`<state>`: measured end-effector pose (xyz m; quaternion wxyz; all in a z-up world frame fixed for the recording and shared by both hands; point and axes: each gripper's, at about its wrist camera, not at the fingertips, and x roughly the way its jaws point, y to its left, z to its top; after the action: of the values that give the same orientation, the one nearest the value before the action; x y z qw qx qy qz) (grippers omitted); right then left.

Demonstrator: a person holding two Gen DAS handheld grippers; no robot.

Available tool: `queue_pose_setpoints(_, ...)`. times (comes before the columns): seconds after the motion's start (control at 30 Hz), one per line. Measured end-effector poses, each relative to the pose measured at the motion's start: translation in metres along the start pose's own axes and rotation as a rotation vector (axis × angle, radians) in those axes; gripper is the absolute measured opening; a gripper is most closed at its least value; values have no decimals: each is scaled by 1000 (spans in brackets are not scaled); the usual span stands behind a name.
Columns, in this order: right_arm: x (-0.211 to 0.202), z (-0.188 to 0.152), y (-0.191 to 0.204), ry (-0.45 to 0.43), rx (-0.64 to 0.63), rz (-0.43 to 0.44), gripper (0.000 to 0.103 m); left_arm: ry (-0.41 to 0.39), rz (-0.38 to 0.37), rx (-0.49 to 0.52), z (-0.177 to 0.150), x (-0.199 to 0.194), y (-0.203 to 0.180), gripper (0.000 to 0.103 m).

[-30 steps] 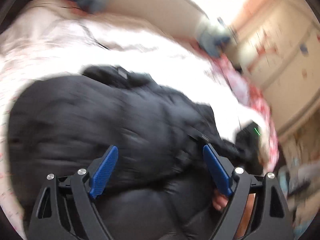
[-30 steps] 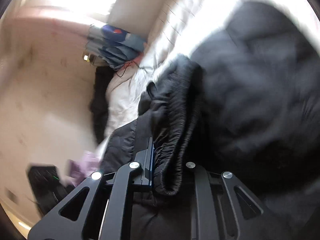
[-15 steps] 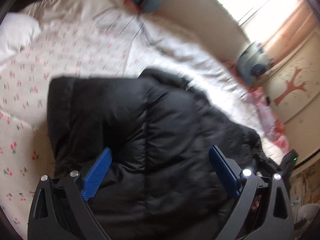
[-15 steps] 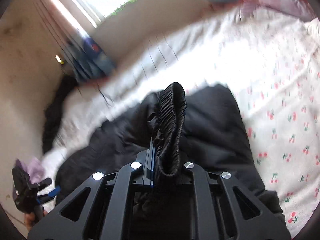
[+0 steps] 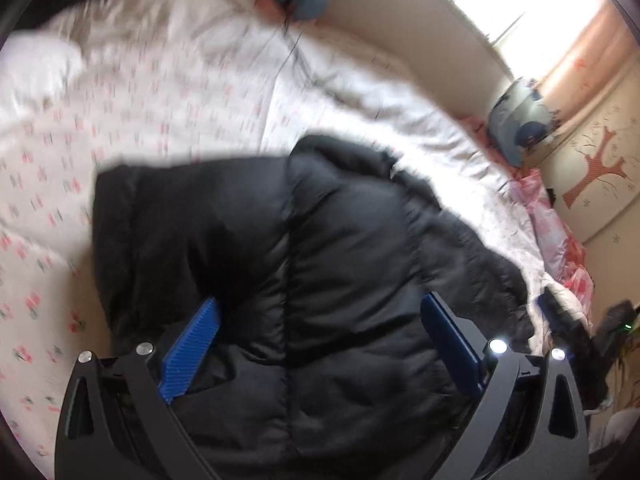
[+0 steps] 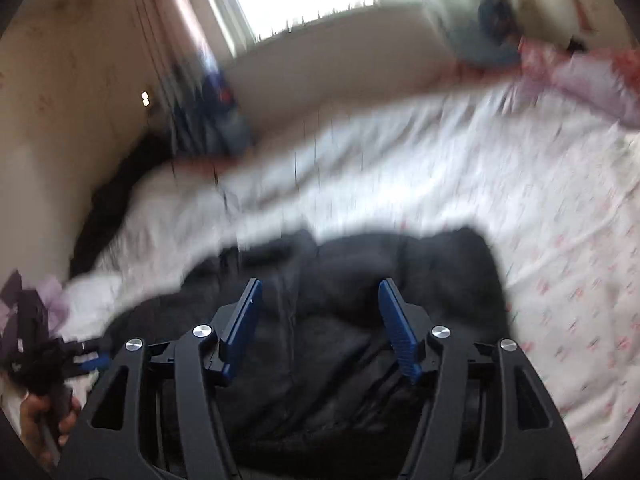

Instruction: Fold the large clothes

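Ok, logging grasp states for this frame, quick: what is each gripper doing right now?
Left gripper: open, holding nothing, over the black puffer jacket.
Right gripper: open, holding nothing, above the same jacket.

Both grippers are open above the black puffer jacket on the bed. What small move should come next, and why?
Probably lower the left gripper onto the black puffer jacket and close on a near edge. Both it and the right gripper are open and hold nothing, and the jacket lies bunched on the floral bedsheet.

black jacket (image 5: 320, 264), white red-flowered bedsheet (image 5: 52, 184)
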<state>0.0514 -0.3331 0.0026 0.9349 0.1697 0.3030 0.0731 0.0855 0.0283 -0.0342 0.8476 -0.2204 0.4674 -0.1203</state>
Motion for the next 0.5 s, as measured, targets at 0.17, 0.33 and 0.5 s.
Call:
queue_pose_setpoints(0.17, 32, -13, -33, 141, 96, -34, 58, 5, -16, 14, -9, 2, 6, 95)
queue_pose_setpoints(0.33, -55, 17, -41, -27, 147, 73, 89, -45, -52, -68, -21, -96, 29, 95)
queue_pose_setpoints(0.5, -130, -13, -86, 41, 53, -22, 97, -29, 23, -87, -75, -189, 86, 96)
